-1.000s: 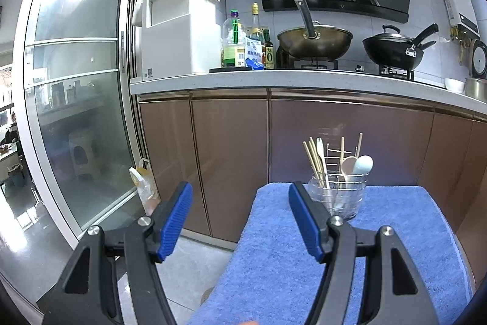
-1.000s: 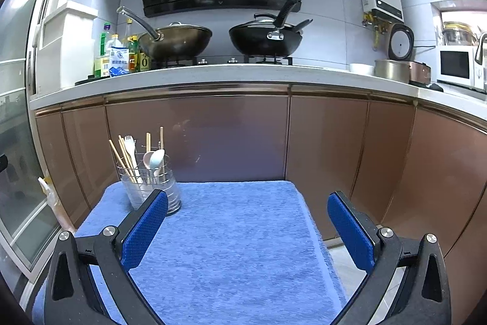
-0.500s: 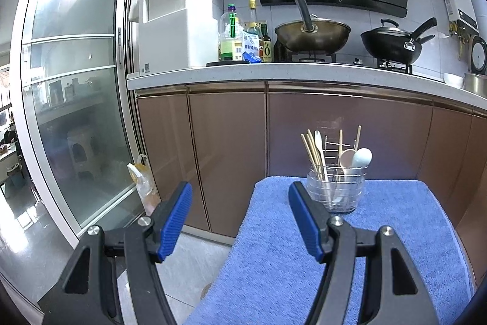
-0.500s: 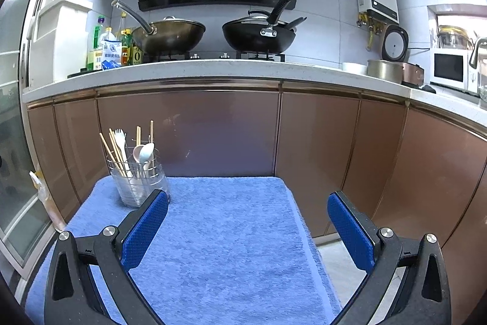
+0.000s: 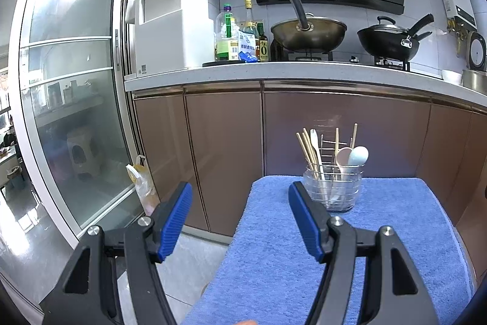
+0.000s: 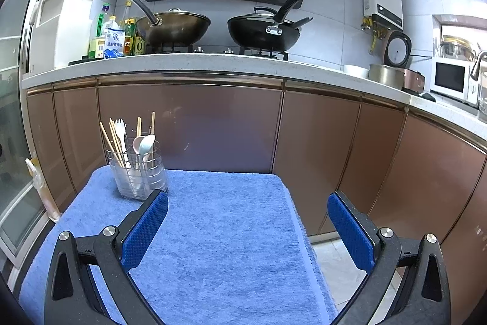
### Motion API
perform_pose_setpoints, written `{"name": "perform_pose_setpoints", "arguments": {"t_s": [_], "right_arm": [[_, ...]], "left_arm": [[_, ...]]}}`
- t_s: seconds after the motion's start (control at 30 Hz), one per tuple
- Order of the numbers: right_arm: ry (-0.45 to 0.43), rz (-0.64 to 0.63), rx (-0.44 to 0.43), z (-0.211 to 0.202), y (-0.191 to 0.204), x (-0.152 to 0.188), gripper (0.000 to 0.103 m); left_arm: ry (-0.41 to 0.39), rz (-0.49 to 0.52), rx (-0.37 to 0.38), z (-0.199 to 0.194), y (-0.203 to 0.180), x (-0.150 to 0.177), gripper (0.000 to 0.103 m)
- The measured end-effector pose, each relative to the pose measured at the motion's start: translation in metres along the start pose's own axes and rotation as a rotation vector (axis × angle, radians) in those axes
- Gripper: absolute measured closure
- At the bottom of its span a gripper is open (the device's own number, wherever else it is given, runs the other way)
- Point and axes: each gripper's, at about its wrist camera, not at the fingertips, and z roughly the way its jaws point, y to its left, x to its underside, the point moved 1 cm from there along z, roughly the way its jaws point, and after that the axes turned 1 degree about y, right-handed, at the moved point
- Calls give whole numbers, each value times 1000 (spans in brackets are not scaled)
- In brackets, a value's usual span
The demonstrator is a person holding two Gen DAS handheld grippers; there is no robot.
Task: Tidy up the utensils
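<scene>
A blue fluffy towel (image 6: 213,233) covers a small table in the lower middle of both views. On it stands a see-through plastic cup with a wire rack inside (image 6: 138,175), at the far left corner of the towel in the right wrist view and at the middle right of the left wrist view (image 5: 334,188). The cup stands upright. Inside it are thin wooden chopsticks (image 6: 111,142), a white plastic fork (image 6: 120,130), a pink spoon (image 6: 138,143) and a pale blue spoon (image 6: 147,143). All of them stick up out of the cup, and the two spoons touch each other.

The left gripper (image 5: 240,218), black with blue pads, is at the bottom of the left wrist view. Its fingers are spread wide apart and hold nothing. One finger hangs past the left edge of the towel, and the other is just in front of the cup.

The right gripper (image 6: 248,229) is at the bottom of the right wrist view. It is spread wide too, with nothing between its pads. Its left finger is near the cup.

Behind the table are brown cabinet doors (image 6: 188,124). On the white counter (image 6: 182,64) above them sit a brass-coloured wok (image 6: 173,28) and a black pan (image 6: 263,32).
</scene>
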Motion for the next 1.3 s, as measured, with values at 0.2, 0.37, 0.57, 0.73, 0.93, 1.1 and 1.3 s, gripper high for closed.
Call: {"name": "perform_pose_setpoints", "arguments": {"t_s": [0.2, 0.37, 0.57, 0.73, 0.93, 1.1, 1.3], "right_arm": [[0, -7, 9, -2, 1, 0, 0], [-2, -12, 7, -2, 2, 1, 0], [-2, -14, 8, -2, 2, 2, 0], [-3, -17, 4, -1, 4, 2, 0], [1, -19, 3, -1, 6, 4, 0], [1, -27, 3, 0, 8, 5, 0], [4, -27, 0, 0, 9, 6, 0]], "left_arm": [[6, -10, 5, 1, 1, 0, 39], [5, -11, 1, 1, 1, -1, 39], [5, -6, 3, 2, 0, 0, 39], [7, -2, 6, 3, -2, 2, 39], [9, -3, 7, 3, -2, 3, 39], [15, -6, 7, 5, -2, 4, 39], [14, -4, 7, 5, -2, 4, 39]]}}
